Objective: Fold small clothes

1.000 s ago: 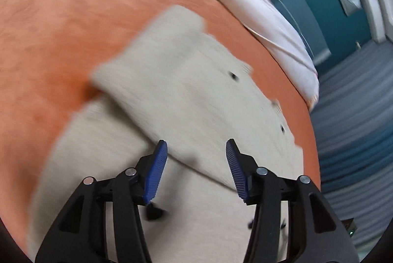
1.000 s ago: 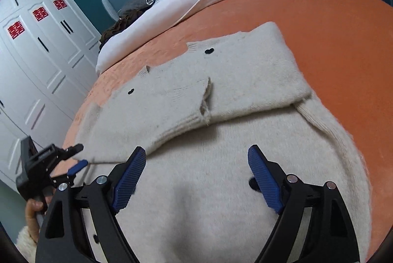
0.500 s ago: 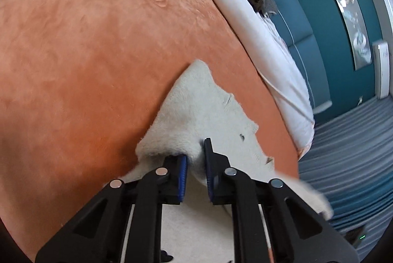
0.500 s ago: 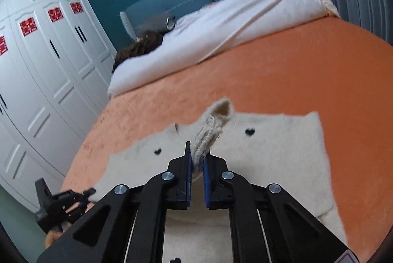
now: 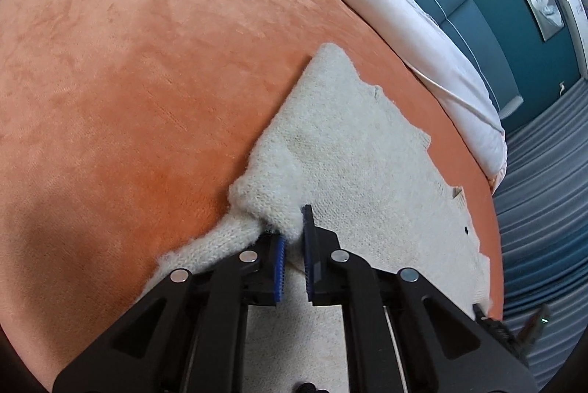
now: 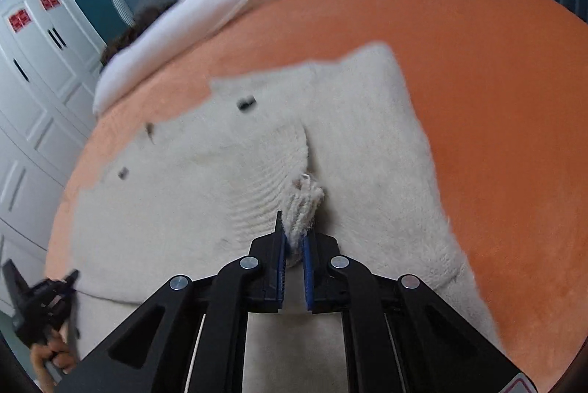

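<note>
A small cream knit cardigan with dark buttons lies spread on the orange bedspread. My left gripper is shut on a bunched fold at the cardigan's left edge. In the right wrist view the cardigan fills the middle, and my right gripper is shut on the ribbed sleeve cuff, held just above the garment's body. The left gripper and the hand holding it show at the lower left of that view.
A white duvet and a teal headboard lie beyond the cardigan. White wardrobe doors stand at the left of the bed. Grey striped curtain or carpet shows past the bed's right edge.
Both grippers went from open over the cardigan to shut on it. The right gripper has since carried the cuff lower over the garment's body; the left holds its fold at the edge.
</note>
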A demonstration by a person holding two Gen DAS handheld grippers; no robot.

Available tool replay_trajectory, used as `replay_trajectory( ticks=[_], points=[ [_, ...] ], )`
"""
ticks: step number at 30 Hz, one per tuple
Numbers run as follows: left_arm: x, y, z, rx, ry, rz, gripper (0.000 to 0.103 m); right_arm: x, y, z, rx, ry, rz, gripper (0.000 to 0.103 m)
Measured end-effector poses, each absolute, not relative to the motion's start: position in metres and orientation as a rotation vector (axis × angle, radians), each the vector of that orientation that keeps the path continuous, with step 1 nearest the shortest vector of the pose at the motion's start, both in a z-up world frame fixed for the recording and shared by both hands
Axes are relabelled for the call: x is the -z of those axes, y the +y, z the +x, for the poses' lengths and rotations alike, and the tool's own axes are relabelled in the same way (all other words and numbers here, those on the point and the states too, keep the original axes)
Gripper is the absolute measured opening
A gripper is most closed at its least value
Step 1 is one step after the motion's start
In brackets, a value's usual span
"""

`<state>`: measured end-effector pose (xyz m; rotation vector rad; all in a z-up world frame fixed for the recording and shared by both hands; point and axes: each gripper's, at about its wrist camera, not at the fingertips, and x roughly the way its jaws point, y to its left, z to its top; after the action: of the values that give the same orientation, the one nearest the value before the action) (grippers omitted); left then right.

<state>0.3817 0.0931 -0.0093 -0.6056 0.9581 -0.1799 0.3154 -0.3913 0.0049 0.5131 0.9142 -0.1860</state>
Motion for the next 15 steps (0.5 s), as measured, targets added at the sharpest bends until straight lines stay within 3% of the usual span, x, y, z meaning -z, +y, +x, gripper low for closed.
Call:
replay_trajectory(
  ticks=[5, 8, 10, 15],
  points=[
    [0.011, 0.093, 0.379, 0.209, 0.94, -0.569, 0.009, -0.034, -0.389, 0.301, 0.223, 0.862, 0.505, 0.009],
    [0.013, 0.088, 0.372, 0.22, 0.892, -0.511, 0.009, -0.07, -0.368, 0.293, 0.379, 0.781, 0.405, 0.02],
    [0.014, 0.086, 0.369, 0.213, 0.868, -0.497, 0.01, -0.09, -0.342, 0.305, 0.283, 0.74, 0.407, 0.02],
    [0.014, 0.084, 0.366, 0.209, 0.842, -0.484, 0.01, -0.087, -0.195, 0.397, -0.195, 0.896, 0.312, 0.019]
  ],
)
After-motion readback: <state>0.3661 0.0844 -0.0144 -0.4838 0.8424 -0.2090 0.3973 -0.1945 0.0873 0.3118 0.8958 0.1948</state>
